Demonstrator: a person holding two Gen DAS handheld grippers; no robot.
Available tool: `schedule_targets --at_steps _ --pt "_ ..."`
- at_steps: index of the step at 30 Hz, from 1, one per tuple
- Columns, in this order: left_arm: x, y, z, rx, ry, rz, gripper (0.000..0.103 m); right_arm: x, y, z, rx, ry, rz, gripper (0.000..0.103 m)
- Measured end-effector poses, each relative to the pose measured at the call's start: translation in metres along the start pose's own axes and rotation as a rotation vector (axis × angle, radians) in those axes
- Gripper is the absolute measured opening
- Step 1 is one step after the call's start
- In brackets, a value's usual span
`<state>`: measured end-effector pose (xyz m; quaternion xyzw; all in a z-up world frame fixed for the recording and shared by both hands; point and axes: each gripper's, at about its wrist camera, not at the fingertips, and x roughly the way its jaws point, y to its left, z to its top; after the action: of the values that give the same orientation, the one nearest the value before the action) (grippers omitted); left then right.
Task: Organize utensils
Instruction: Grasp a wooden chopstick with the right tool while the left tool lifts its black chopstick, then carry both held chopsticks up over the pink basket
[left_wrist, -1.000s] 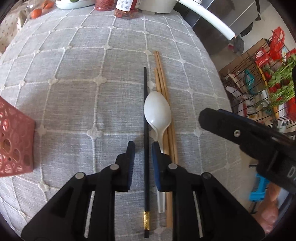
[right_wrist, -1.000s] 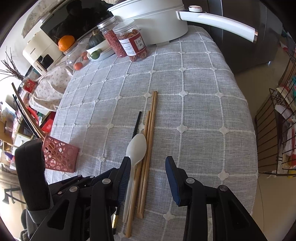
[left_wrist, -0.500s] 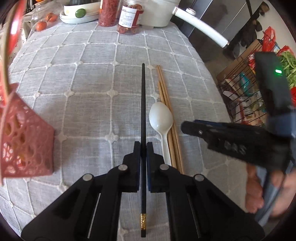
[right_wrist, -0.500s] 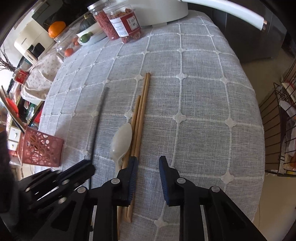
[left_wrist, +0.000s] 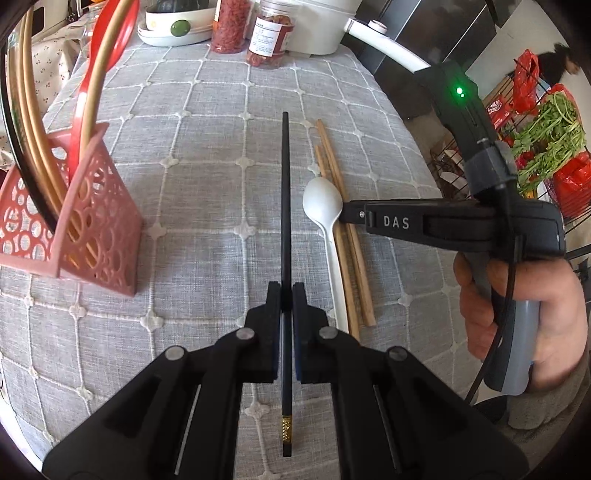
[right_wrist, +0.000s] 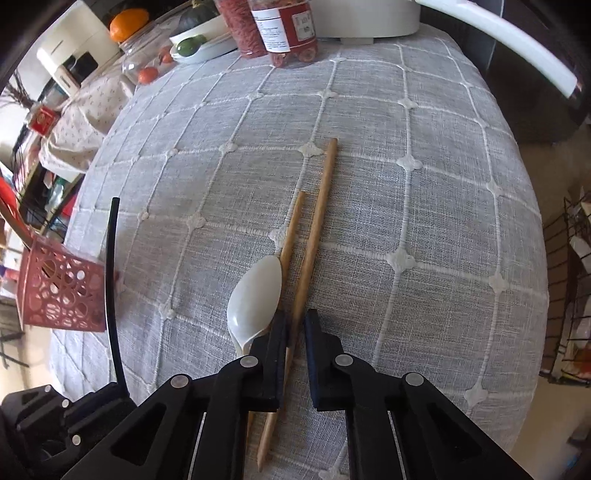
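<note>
Left tongs (left_wrist: 285, 293) clamped on a black chopstick (left_wrist: 285, 192), lifted above the tabletop (left_wrist: 207, 206) near the pink utensil basket (left_wrist: 99, 236). Right tongs (right_wrist: 294, 325), narrowly apart, straddle a wooden chopstick (right_wrist: 312, 243) lying beside the white spoon (right_wrist: 255, 295).

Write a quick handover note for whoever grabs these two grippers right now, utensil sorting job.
Left gripper: jaws shut on the black chopstick, lifted off the cloth.
Right gripper: jaws narrowly open, straddling one wooden chopstick; not clamped yet.
On the cloth: two wooden chopsticks, with the white spoon against them.
Pink basket, to the left, already holds utensils.
Left: drop the black chopstick in the basket, then the wooden pair and spoon.
</note>
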<state>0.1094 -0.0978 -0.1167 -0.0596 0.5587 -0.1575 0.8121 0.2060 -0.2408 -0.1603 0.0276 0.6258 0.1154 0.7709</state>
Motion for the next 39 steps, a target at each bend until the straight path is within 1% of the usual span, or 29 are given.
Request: schedule_targets --at_steps 3,9,12,14,21,25,27,30,32,36,37,39 --pt "0.000 0.001 -0.001 -0.003 0.003 -0.004 0.007 0.000 -0.002 0.000 0.004 0.021 0.009 0.008" --pt "0.001 -0.001 -0.001 -0.008 0.011 0.002 0.007 0.000 -0.002 0.002 -0.013 0.024 -0.002 0.008" --pt "0.000 -0.002 -0.002 -0.010 0.013 0.004 0.007 0.003 0.008 0.005 -0.024 0.023 -0.019 0.007" --pt "-0.001 -0.001 -0.002 -0.012 0.011 0.003 0.007 0.003 0.011 0.005 -0.018 0.023 -0.021 0.005" --pt "-0.017 -0.001 -0.003 -0.006 -0.028 -0.034 0.007 -0.019 0.017 0.003 -0.030 -0.042 -0.022 0.005" --pt "-0.029 -0.001 -0.005 0.002 -0.048 -0.062 0.007 -0.025 0.017 0.002 -0.020 -0.061 -0.016 0.005" --pt "-0.035 -0.002 -0.007 0.002 -0.053 -0.076 0.007 -0.029 0.016 0.000 -0.013 -0.072 0.002 0.005" --pt "-0.048 0.002 -0.011 -0.016 -0.054 -0.099 0.007 -0.034 0.019 -0.002 -0.012 -0.073 0.070 0.005" --pt "-0.061 0.006 -0.014 -0.034 -0.063 -0.106 0.007 -0.034 0.020 -0.003 -0.010 -0.068 0.101 0.005" --pt "-0.091 0.024 -0.024 -0.089 -0.098 -0.113 0.007 -0.026 0.021 -0.004 -0.006 -0.033 0.120 0.005" --pt "-0.098 0.031 -0.026 -0.105 -0.108 -0.108 0.007 -0.027 0.022 -0.005 -0.009 -0.031 0.120 0.005" --pt "-0.110 0.044 -0.030 -0.124 -0.131 -0.124 0.007 -0.031 0.029 -0.006 -0.023 -0.035 0.135 0.005"
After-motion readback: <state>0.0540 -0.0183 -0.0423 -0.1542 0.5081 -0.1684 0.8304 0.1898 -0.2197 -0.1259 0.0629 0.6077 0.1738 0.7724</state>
